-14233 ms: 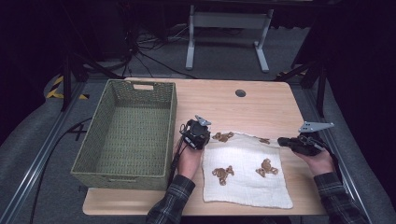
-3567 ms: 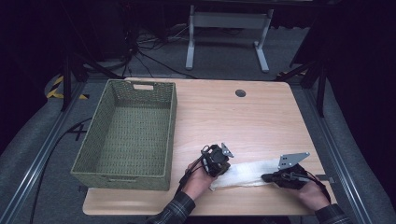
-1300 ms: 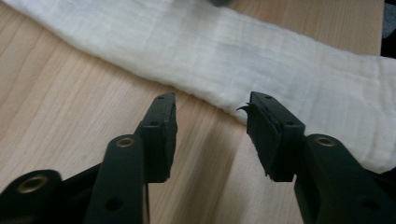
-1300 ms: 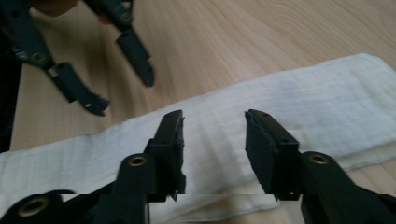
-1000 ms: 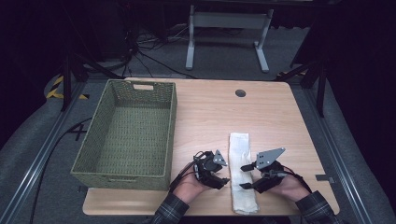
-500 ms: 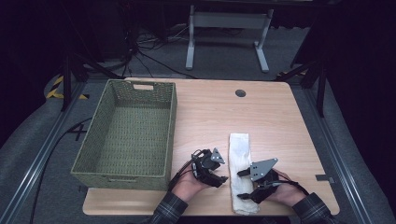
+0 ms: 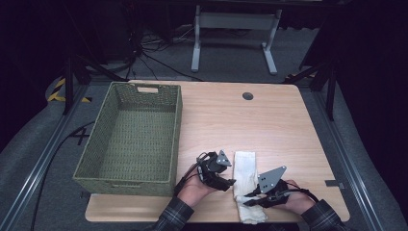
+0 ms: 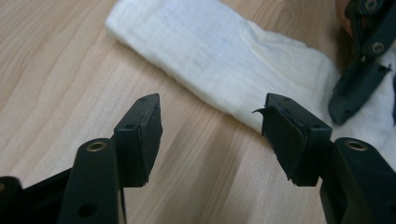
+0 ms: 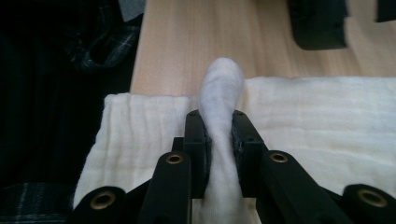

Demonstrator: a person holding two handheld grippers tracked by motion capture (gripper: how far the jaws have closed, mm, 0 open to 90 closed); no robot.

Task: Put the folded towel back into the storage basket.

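Note:
A white cloth [image 7: 244, 166], folded into a narrow strip, lies on the wooden table [image 7: 288, 130] near its front edge. My right gripper [image 7: 248, 201] sits over the strip's near end. Its jaws have just been closing and are shut on a pinched-up ridge of the cloth [image 9: 327, 116], as the right gripper [image 9: 219, 135] view shows. My left gripper [image 7: 231, 182] rests just left of the strip, its jaws pointing at the cloth's edge. The left gripper [image 8: 212, 135] has just been opening and holds nothing; the cloth [image 8: 224, 56] lies a little beyond its tips.
A green woven basket [image 7: 177, 130] stands on the table's left half, close to the left hand. A small round dark hole [image 7: 248, 96] is set in the far part of the table. A white metal stand [image 7: 235, 29] is on the floor behind.
The right gripper has slid slightly toward the cloth's near end and its jaws have come together on the cloth. Much earlier the cloth lay spread wide; now it is a narrow strip.

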